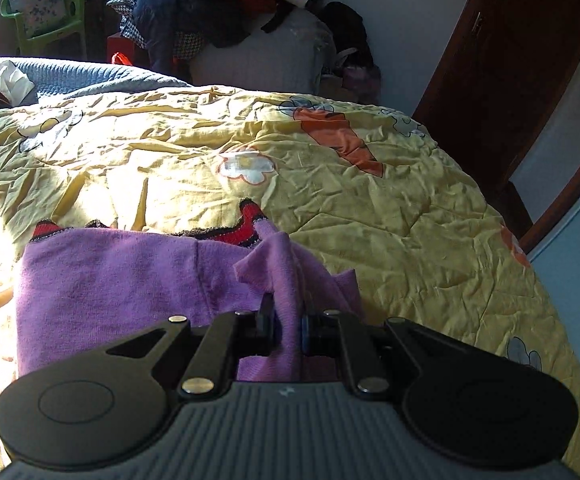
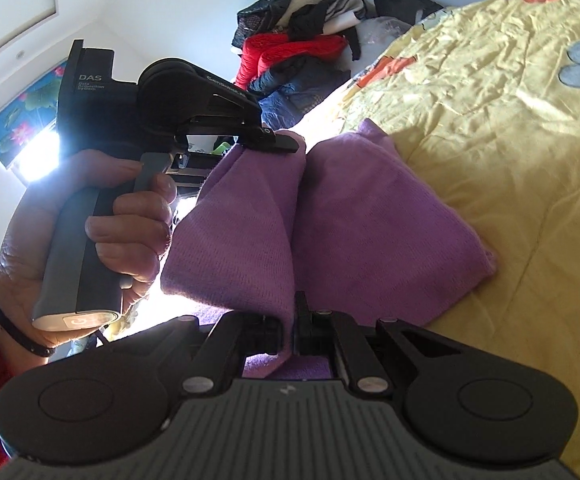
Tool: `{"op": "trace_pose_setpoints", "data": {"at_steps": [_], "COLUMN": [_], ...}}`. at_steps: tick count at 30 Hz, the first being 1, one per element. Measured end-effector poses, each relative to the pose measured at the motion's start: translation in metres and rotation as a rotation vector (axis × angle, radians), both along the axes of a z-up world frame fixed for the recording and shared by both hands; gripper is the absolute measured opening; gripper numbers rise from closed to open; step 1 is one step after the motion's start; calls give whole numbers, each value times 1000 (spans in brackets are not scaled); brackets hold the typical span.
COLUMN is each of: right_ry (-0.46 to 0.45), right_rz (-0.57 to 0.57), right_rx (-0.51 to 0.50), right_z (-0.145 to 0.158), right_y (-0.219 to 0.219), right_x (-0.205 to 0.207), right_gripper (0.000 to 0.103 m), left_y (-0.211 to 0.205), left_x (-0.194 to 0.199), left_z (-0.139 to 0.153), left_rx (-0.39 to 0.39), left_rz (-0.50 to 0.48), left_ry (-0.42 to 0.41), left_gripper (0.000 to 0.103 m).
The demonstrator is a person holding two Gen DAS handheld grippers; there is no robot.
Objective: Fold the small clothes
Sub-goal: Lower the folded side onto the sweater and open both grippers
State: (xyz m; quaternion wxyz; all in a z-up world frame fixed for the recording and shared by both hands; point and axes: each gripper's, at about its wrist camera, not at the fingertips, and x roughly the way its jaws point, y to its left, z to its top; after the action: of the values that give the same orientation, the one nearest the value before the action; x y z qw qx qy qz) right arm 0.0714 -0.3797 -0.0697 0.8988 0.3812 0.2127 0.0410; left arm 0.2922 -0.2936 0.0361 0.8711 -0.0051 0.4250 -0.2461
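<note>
A small purple knit garment (image 1: 106, 280) with a red and black trim (image 1: 250, 224) lies partly on the yellow bedspread (image 1: 370, 208). My left gripper (image 1: 286, 316) is shut on a bunched fold of it. In the right wrist view the same purple garment (image 2: 370, 220) hangs doubled between both grippers, one half resting on the bed. My right gripper (image 2: 292, 328) is shut on its near edge. The left gripper (image 2: 278, 142), held by a person's hand (image 2: 130, 216), pinches the far corner.
A heap of dark and red clothes (image 1: 210, 4) sits on a grey seat beyond the bed, with a green plastic chair (image 1: 46, 28) at the left. A brown wooden door (image 1: 510, 64) stands to the right. A blue quilt (image 1: 90, 76) covers the bed's far end.
</note>
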Motion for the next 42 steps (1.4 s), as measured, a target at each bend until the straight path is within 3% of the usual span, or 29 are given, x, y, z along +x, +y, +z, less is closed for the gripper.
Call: {"op": "trace_pose_setpoints", "data": {"at_steps": [12,21,29,33,35,38,40,42], "right_ry": [40,66,38,35,44,63,64,68], "right_rz": [-29,-42,-53,-84,-100,-104,-119,-131], "right_rx": [91,107,150,175,182,156,166,172], "right_z": [-14,-15,-14,-16,-18,-20,-22,-23], "right_y": [-15,-18,-26,-31,-33,-35,-37,-40], "right_x": [5,13,10,9,9,10,8,7], "right_gripper": [11,20,45,45,35,18,16,15], "left_y": [-9,-7,-12,-7,-3,5,13,22], "left_x": [0,0,-5,-5,-6,-6,-8,-9], "left_z": [-11,-10,-3,3,7,9,10,11], "left_rx": [-12,-45,-69,-80,-73,-67,-56,-42], "left_rz": [-4,-13,-47,-39,-31,-13,5,29], "left_ry": [20,29,10,-16,-39,-51,-70,-96], "left_gripper": [12,15,20,20,20,32,58,66]}}
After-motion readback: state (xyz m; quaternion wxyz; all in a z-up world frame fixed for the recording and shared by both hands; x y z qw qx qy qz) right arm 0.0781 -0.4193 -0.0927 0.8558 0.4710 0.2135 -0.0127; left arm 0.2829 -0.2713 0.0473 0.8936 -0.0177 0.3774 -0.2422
